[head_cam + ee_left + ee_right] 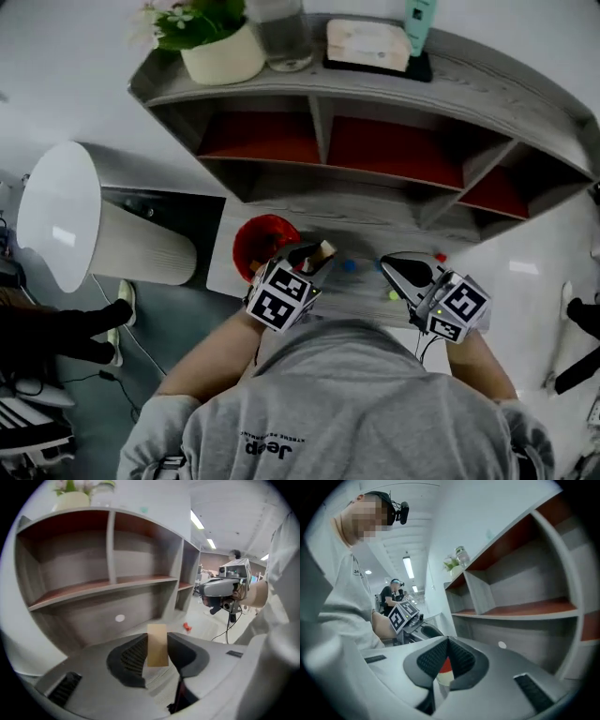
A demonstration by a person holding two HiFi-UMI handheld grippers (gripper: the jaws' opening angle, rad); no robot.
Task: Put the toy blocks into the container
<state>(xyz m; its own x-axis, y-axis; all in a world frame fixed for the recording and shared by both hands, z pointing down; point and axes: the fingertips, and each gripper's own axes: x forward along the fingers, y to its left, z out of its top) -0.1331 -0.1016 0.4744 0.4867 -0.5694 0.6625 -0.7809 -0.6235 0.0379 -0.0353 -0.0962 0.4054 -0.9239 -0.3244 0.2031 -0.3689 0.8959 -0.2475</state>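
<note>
The tan block (157, 644) is pinched upright between the left gripper (314, 253) jaws, lifted off the surface (361, 289) right beside the red container (265, 244). So I'd say it's the carry step: next is swinging it over the rim and letting go. A few small blocks, like the blue one (349, 265), sit loose on the surface. The right gripper (386, 262) hangs nearby with its jaws closed tip to tip. Something red shows behind the tips, can't tell what.

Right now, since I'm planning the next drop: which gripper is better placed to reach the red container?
Left. The left gripper grips the tan block and sits right beside the red container; the right gripper is farther off.
</note>
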